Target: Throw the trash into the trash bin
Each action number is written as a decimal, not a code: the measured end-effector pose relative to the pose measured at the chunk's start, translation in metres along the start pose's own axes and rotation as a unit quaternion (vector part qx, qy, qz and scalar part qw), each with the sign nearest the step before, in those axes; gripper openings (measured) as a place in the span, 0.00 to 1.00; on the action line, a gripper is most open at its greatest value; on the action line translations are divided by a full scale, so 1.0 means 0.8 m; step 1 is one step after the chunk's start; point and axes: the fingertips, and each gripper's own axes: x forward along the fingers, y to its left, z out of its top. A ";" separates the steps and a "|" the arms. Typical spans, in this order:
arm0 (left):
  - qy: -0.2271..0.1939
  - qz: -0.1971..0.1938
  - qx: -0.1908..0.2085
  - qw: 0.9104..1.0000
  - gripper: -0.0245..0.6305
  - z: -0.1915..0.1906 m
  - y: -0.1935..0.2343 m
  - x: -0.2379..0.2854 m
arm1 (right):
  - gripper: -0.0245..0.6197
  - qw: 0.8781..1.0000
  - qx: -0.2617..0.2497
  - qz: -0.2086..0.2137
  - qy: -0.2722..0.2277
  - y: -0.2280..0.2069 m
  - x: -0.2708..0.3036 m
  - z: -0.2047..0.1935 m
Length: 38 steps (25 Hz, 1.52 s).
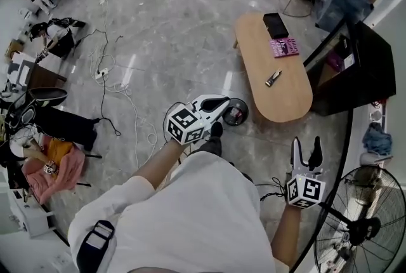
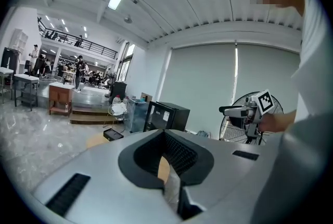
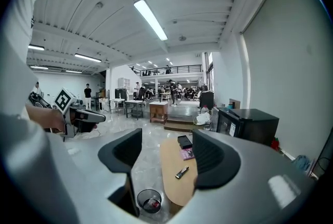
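Observation:
The round black trash bin [image 1: 235, 112] stands on the floor at the near end of the wooden table [image 1: 288, 97], with red and white scraps inside; the right gripper view shows the trash bin [image 3: 150, 201] low between the jaws. My left gripper [image 1: 227, 102] reaches toward the bin's rim, and in its own view the left gripper [image 2: 164, 135] has its pads together with nothing between them. My right gripper [image 1: 306, 146] is to the right of the bin, apart from it. In its own view the right gripper [image 3: 167, 146] stands wide open and empty.
On the table lie a black box [image 1: 275, 25], a pink book [image 1: 283, 47] and a small dark object [image 1: 273, 78]. A black cabinet [image 1: 355, 68] stands right of the table and a floor fan [image 1: 365, 221] near the right gripper. Cables [image 1: 108, 75] run over the floor at left.

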 end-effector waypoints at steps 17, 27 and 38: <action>0.051 -0.051 0.022 0.997 0.05 0.048 0.190 0.114 | 0.53 0.998 0.014 -0.043 0.044 -0.006 0.212 0.022; 0.061 -0.079 0.022 0.995 0.05 0.058 0.249 0.148 | 0.53 0.997 0.008 -0.049 0.063 0.018 0.285 0.030; 0.059 -0.059 0.001 0.997 0.05 0.053 0.248 0.169 | 0.53 0.997 0.002 -0.022 0.079 -0.006 0.308 0.031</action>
